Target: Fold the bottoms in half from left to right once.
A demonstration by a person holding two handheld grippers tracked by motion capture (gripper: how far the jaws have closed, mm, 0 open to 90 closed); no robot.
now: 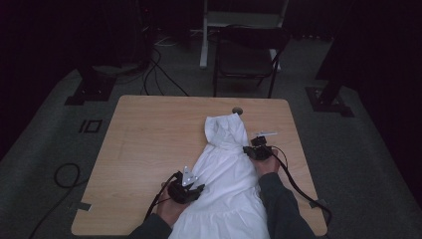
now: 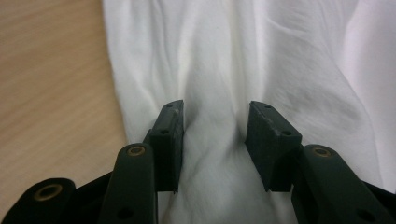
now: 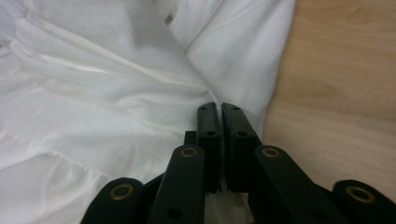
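A rectangular light wooden table top (image 1: 149, 149) with rounded corners is seen on a grey carpeted floor (image 1: 45, 149); a small round cable hole (image 1: 237, 110) is set near its far edge. Beyond the table, a dark folding chair (image 1: 246, 57) with a black seat is placed, and behind it a white metal upright frame (image 1: 205, 35) is seen. Black cables (image 1: 154, 74) are trailed over the carpet at the far left, and a looped black cable (image 1: 67, 174) is laid to the left of the table. Dark stand bases (image 1: 84, 92) are set at the far left and far right (image 1: 328, 99). A black square marking (image 1: 91, 126) is seen on the carpet.
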